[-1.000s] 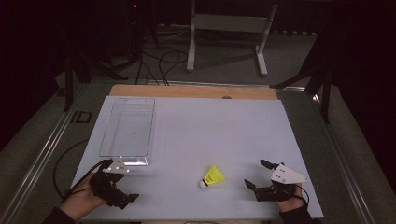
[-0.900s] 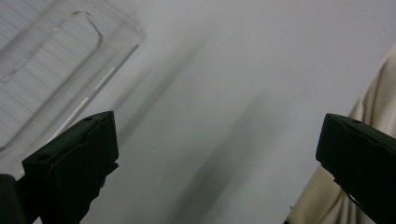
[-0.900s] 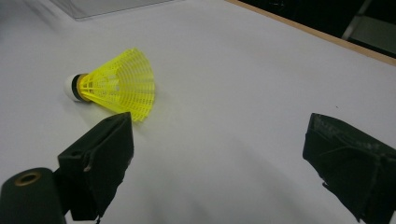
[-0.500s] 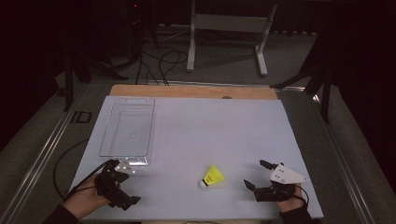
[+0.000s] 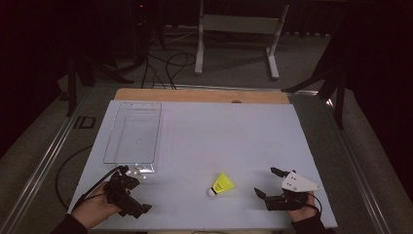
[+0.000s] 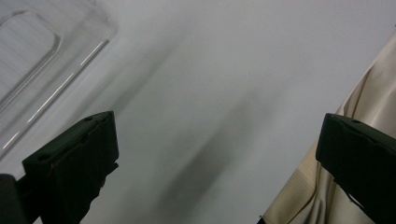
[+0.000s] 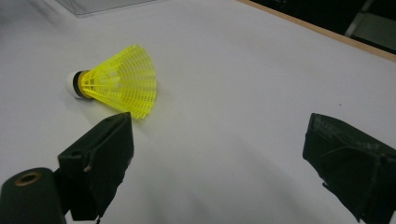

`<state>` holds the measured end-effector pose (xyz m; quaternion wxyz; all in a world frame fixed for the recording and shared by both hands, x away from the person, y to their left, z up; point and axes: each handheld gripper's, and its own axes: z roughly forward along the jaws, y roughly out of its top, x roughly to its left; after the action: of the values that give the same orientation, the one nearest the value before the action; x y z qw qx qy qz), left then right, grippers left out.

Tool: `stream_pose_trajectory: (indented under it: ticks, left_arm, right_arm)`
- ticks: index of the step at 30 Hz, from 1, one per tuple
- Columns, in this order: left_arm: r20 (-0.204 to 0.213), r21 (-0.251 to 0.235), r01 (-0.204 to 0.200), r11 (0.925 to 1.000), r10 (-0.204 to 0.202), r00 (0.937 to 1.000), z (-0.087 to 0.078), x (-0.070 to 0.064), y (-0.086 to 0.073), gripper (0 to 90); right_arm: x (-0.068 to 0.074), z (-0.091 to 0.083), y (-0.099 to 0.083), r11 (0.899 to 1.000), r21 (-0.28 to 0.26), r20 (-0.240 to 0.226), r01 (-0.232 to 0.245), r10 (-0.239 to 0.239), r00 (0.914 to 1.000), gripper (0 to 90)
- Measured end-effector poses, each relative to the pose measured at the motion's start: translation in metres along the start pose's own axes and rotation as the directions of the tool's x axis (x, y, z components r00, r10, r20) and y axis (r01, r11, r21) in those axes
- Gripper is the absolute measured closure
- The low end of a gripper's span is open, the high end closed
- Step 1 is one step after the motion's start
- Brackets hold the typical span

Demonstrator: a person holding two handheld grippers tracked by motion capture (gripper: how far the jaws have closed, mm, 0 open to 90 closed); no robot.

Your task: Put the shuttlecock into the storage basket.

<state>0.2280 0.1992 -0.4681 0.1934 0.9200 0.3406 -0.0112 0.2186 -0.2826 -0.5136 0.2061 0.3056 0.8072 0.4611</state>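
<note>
Shuttlecock (image 5: 221,185) right of tray (image 5: 133,132)

Over the last second the one clear change is in the left black two-jaw gripper (image 5: 130,195), held at about seven o'clock on the white table top. A second ago its head sat higher, close under the near short edge of the clear plastic rectangular tray (image 5: 133,133), with a jaw pointing out toward three o'clock. Half a second ago it had dropped toward six o'clock. Now it has swung further: the body runs on a slant from eleven o'clock down to five o'clock, and the person's left hand (image 5: 92,210) has drawn back with it toward the near table edge.
</note>
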Motion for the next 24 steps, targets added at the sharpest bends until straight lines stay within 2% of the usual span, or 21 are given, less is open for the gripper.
stream_pose_trajectory:
  ticks: [4,6,8,14,18,20,24]
  left_arm:
    - [-0.004,0.008,0.001,1.0,-0.001,1.0,-0.001,-0.005,0.006,0.1]
    - [0.005,0.011,0.018,0.9998,-0.018,0.9998,-0.002,-0.006,0.009,0.0]
    - [0.0,0.009,0.019,0.9998,-0.019,0.9998,-0.003,-0.008,0.012,0.1]
    - [-0.02,0.019,0.008,0.9998,-0.007,0.9998,-0.004,-0.016,0.02,0.1]
    - [-0.01,0.016,0.001,0.9999,0.0,1.0,-0.003,-0.022,0.024,0.0]
    - [-0.015,0.019,-0.018,0.9996,0.019,0.9997,-0.003,-0.025,0.027,0.0]
    - [0.004,0.014,-0.017,0.9998,0.017,0.9999,-0.003,-0.028,0.03,0.0]
  right_arm:
    - [0.0,0.0,0.0,1.0,-0.001,0.0,0.0,0.0,1.0,9.0]
    - [0.0,-0.001,0.0,1.0,-0.003,0.0,0.0,0.0,1.0,9.1]
    - [0.0,-0.001,0.0,1.0,-0.006,-0.001,-0.001,0.001,1.0,9.0]
    - [0.0,-0.001,0.0,1.0,-0.007,0.0,-0.001,0.001,1.0,9.0]
    - [0.0,-0.001,0.001,1.0,-0.008,0.002,0.001,-0.001,1.0,9.1]
    - [0.0,-0.002,0.001,1.0,-0.007,0.001,-0.001,0.001,1.0,9.1]
    - [0.0,-0.002,0.001,1.0,-0.006,-0.002,0.0,0.0,1.0,9.1]
